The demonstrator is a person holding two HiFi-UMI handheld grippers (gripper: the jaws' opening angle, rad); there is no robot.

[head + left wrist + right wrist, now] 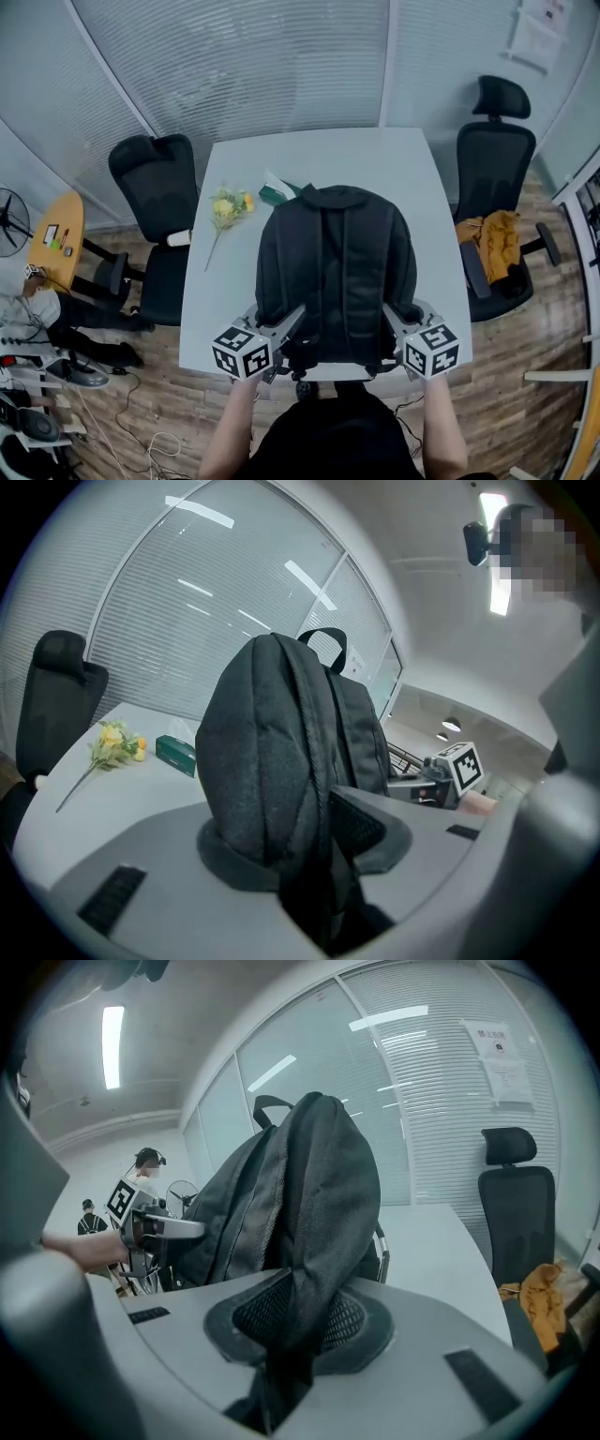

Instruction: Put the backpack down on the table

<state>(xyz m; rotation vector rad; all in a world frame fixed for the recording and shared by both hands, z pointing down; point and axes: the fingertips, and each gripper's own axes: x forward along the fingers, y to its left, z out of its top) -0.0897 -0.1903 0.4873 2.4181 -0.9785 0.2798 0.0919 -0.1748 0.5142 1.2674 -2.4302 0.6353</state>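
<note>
A black backpack (337,262) stands upright over the near half of the white table (309,155), strap side toward me. My left gripper (292,319) is shut on the fabric of its lower left side, and my right gripper (391,319) is shut on its lower right side. In the left gripper view the backpack (272,752) rises between the jaws of the left gripper (309,827), with the right gripper (450,775) beyond it. In the right gripper view the backpack (309,1194) is pinched in the right gripper (295,1321). Whether its base touches the table is hidden.
Yellow flowers (228,208) and a small green box (278,192) lie on the table's left part, behind the bag. Black office chairs stand at the left (155,187) and the right (492,159); an orange garment (497,239) lies on the right one. A round wooden table (56,234) is far left.
</note>
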